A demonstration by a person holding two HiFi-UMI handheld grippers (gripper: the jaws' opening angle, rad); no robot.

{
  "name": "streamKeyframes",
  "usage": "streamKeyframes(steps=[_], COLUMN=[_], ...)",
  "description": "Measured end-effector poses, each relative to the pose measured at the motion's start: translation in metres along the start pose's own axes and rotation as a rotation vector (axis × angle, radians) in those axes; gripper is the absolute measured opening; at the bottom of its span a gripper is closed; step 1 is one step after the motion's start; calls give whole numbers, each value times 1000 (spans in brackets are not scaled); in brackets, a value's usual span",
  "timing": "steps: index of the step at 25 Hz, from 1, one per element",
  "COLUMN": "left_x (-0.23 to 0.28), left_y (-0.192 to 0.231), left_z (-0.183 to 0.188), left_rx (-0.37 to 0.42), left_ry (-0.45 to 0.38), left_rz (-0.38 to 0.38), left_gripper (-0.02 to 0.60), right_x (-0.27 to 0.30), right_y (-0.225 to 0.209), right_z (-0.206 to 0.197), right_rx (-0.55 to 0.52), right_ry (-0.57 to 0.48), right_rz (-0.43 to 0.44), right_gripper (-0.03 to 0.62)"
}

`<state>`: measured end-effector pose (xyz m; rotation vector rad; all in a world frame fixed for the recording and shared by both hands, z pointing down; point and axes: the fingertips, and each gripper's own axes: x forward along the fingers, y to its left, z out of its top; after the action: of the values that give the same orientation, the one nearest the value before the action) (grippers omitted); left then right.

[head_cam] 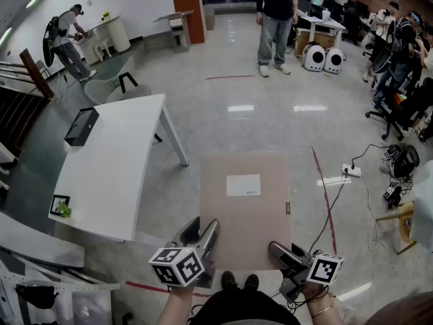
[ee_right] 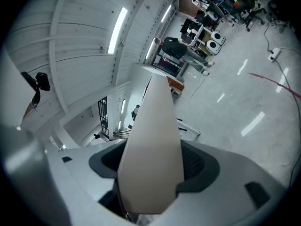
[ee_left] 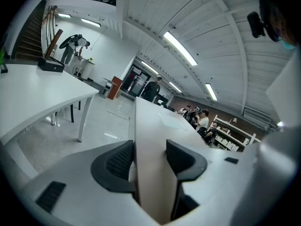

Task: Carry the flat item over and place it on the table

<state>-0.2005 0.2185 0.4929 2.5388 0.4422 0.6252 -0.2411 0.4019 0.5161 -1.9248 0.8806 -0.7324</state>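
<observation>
The flat item (head_cam: 245, 208) is a tan board-like case with a white label. It is held level in the air over the floor, in front of me. My left gripper (head_cam: 203, 230) is shut on its near left edge, and my right gripper (head_cam: 279, 250) is shut on its near right corner. In the left gripper view the flat item (ee_left: 150, 140) runs edge-on between the dark pads of the left gripper (ee_left: 149, 166). The right gripper view shows the flat item (ee_right: 153, 140) filling the gap of the right gripper (ee_right: 153, 166). The white table (head_cam: 115, 161) stands to the left of the item.
A black box (head_cam: 81, 126) lies at the table's far end, and a small framed green thing (head_cam: 61, 207) sits at its near left corner. A person (head_cam: 276, 19) stands ahead. A power strip with cables (head_cam: 350, 170), red floor tape (head_cam: 323, 188) and office chairs (head_cam: 396, 107) are on the right.
</observation>
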Motion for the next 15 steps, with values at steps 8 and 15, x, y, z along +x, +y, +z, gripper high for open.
streamKeyframes(steps=[8,15], left_x=[0,2], left_y=[25,38], left_z=[3,19], left_rx=[-33,-17], left_ry=[-5,-11], left_rz=[13,3], left_gripper=[213,212], right_x=[24,45], right_y=[0,9], right_z=[-3,-1], right_rx=[-18,-32], right_ry=[11,14], right_rz=[8,15], right_gripper=[321,324])
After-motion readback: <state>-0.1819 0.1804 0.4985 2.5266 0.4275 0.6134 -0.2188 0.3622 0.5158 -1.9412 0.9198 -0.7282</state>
